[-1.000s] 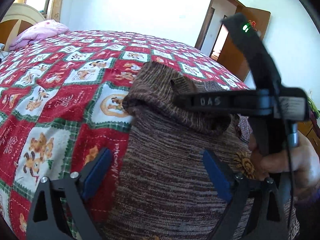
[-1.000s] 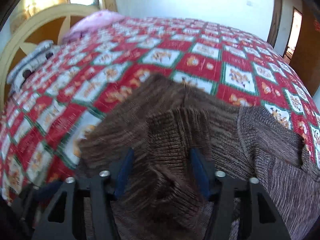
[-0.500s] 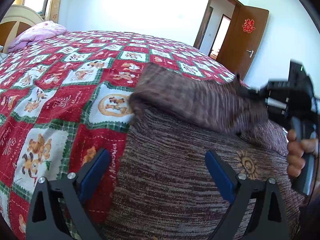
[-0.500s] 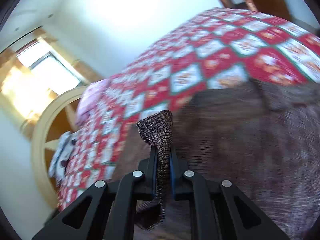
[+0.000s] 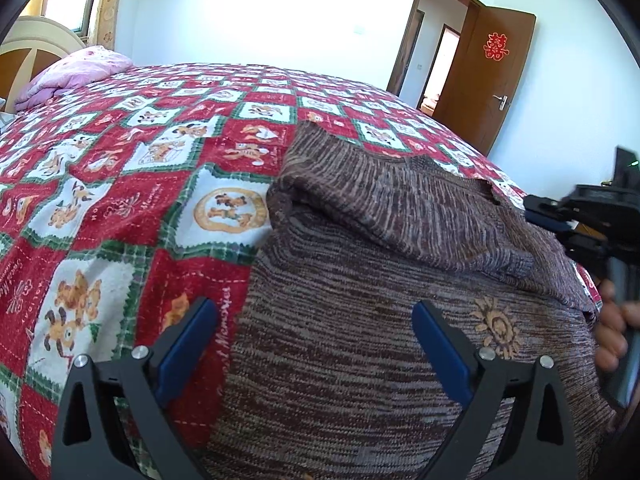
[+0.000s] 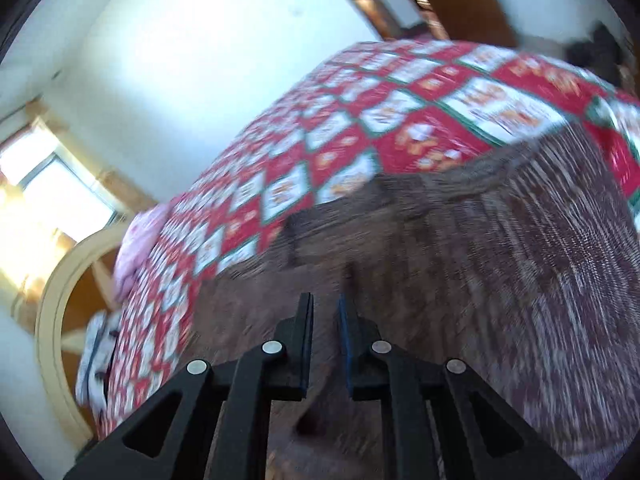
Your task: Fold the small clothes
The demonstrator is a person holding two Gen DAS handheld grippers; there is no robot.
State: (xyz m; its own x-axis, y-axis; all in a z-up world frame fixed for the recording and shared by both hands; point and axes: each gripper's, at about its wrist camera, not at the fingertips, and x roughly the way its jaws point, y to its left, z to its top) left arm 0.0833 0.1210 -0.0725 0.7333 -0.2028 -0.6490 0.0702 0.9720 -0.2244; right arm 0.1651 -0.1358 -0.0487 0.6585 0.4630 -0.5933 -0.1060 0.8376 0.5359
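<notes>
- Left wrist view, jaws: the left gripper [image 5: 312, 344] has its blue-padded fingers spread wide apart, nothing between them; it hangs above the near part of the garment.
- Brown-and-grey marled knit sweater [image 5: 360, 360]: lies on the red, white and green patchwork bedspread with cartoon-animal squares [image 5: 120, 184]; one sleeve [image 5: 400, 216] lies folded across the body, running from the left shoulder toward the right edge. Small embroidered tan sun motif [image 5: 494, 328] on the body.
- Right gripper [image 5: 560, 218]: at the right edge, black with blue pads, at the far end of the folded sleeve; the person's hand [image 5: 612, 332] grips its handle.
- Background: pink pillow [image 5: 72, 74] at the bed's head, open brown wooden door [image 5: 486, 84].
- Right wrist view, jaws: the right gripper [image 6: 325, 340] shows a narrow gap between its pads, with no cloth seen between them; the picture is blurred.
- Sweater [image 6: 500, 280]: fills the lower right, bedspread [image 6: 340, 128] beyond it.
</notes>
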